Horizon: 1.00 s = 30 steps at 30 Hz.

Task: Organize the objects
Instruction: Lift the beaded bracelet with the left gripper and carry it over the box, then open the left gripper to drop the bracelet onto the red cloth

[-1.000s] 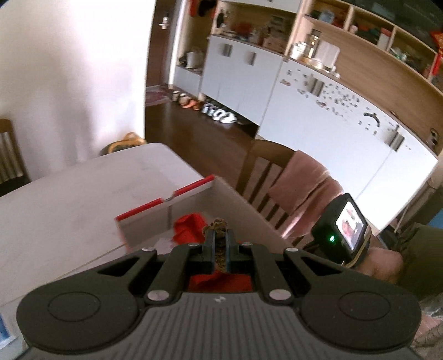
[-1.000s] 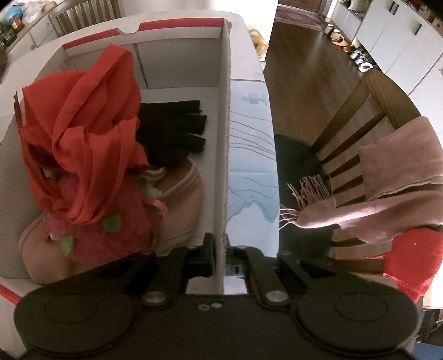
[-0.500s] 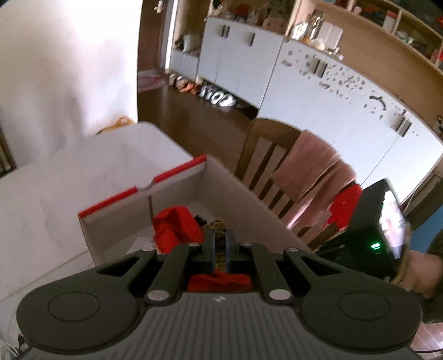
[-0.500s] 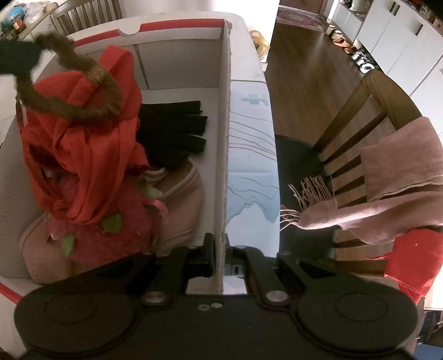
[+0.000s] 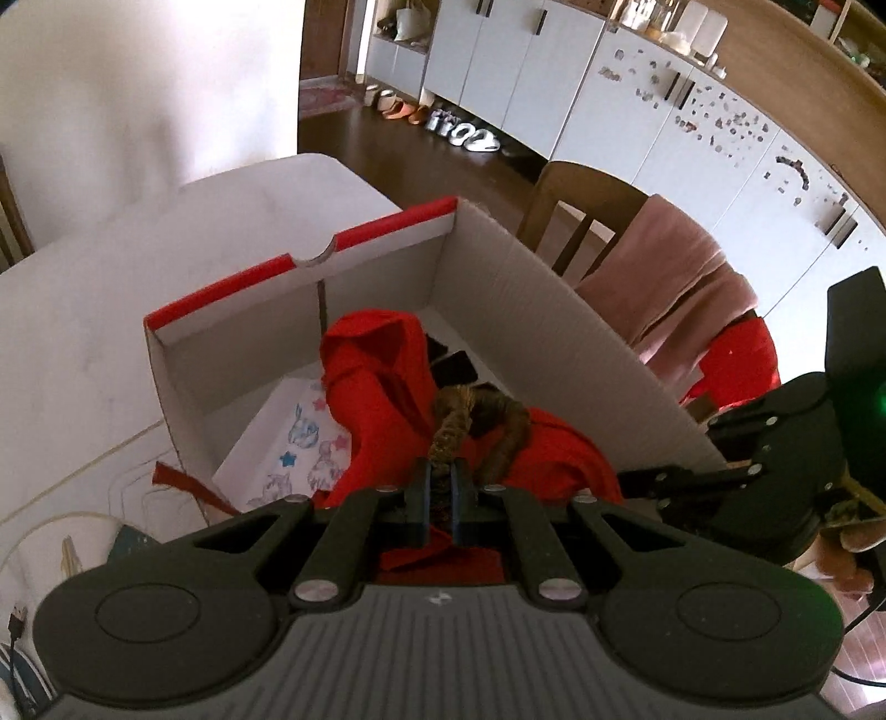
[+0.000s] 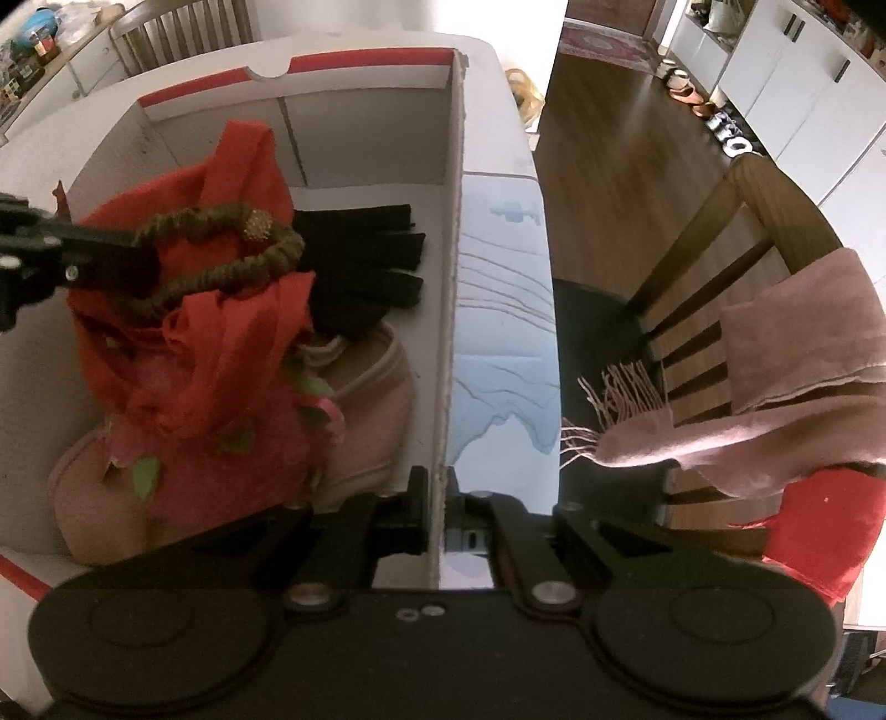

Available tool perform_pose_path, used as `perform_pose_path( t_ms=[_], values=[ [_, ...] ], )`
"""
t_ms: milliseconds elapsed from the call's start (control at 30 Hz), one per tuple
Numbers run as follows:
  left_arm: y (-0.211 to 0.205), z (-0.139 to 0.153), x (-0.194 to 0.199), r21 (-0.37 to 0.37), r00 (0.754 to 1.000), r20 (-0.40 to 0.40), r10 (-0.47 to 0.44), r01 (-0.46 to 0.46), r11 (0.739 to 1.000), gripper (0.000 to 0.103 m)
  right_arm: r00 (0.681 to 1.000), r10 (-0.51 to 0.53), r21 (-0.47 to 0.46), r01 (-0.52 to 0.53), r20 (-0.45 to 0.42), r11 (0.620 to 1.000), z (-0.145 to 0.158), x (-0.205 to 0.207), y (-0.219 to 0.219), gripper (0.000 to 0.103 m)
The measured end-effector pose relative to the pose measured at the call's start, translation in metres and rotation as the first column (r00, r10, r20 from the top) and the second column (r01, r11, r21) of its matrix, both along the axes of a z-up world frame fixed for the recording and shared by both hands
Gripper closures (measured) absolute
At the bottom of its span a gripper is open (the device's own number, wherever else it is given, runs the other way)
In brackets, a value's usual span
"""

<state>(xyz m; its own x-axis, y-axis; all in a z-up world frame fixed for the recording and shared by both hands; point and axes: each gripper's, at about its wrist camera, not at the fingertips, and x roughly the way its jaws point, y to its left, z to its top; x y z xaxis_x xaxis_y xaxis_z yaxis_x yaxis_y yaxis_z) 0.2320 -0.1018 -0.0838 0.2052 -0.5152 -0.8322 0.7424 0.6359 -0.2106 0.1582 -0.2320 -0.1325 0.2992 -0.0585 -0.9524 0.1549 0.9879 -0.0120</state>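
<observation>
Left gripper is pinching the brown headband over the box, twelve o'clock; next, releasing it. Right gripper is clamping the wall.

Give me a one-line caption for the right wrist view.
Right tool clamps the cardboard box wall while the left tool holds a brown braided ring over red cloth.

White bench, rounded far corner. Dark wood floor beyond far edge. White cabinets along far wall, wood shelf band above. Shoes lined at cabinet base. Wooden chair just beside bench's right edge, pink scarf draped over backrest. White wall at left. Second chair past far left corner. Daylight bright.
</observation>
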Motion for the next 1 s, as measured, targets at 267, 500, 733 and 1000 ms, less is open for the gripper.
perform_pose_path(
  t_ms=[267,500,733,1000],
  values=[
    [0.001,-0.007,0.001,0.009,0.999,-0.029,0.017,-0.017,1.000,0.097,1.000,0.000,-0.005,0.000,-0.009,1.000,0.000,0.002,0.001,0.101],
    [-0.001,-0.009,-0.004,0.037,1.000,-0.014,-0.005,0.006,0.999,0.095,1.000,0.001,-0.008,-0.001,-0.011,1.000,-0.001,0.002,0.000,0.101],
    [0.004,-0.002,-0.012,0.024,1.000,0.004,-0.030,0.030,0.999,0.070,1.000,-0.001,-0.012,0.000,-0.014,1.000,-0.002,0.003,0.001,0.101],
    [0.015,0.012,-0.027,-0.039,0.999,0.002,-0.054,0.054,0.998,0.037,1.000,0.001,-0.015,-0.001,-0.015,1.000,-0.002,0.003,0.001,0.101]
  ],
)
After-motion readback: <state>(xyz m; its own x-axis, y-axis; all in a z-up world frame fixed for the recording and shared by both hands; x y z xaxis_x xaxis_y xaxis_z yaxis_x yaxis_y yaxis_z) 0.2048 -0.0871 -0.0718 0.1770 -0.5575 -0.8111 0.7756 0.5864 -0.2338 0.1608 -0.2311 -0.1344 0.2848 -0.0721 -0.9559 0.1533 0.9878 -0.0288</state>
